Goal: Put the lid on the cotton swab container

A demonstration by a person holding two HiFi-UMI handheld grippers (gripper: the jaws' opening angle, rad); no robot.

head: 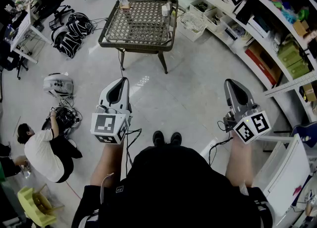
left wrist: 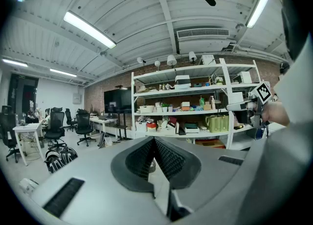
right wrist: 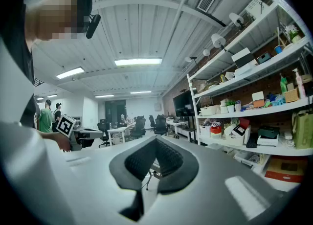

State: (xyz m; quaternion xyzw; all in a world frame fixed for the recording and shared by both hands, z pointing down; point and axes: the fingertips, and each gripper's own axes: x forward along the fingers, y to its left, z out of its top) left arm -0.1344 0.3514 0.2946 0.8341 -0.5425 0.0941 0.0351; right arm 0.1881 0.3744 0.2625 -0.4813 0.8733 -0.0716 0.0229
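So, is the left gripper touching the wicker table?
Apart. The head view shows a stretch of bare floor between the left gripper and the wicker table.

Smooth, matt grey plastic on the shell of the left gripper (head: 120,82), and the right gripper (head: 231,84) has the same finish. Their pads (left wrist: 172,159) are black, ribbed and rubbery-looking. The floor (head: 193,93) is pale and glossy, catching the light. The table (head: 110,41) has a woven lattice top on a dark frame that looks like metal.
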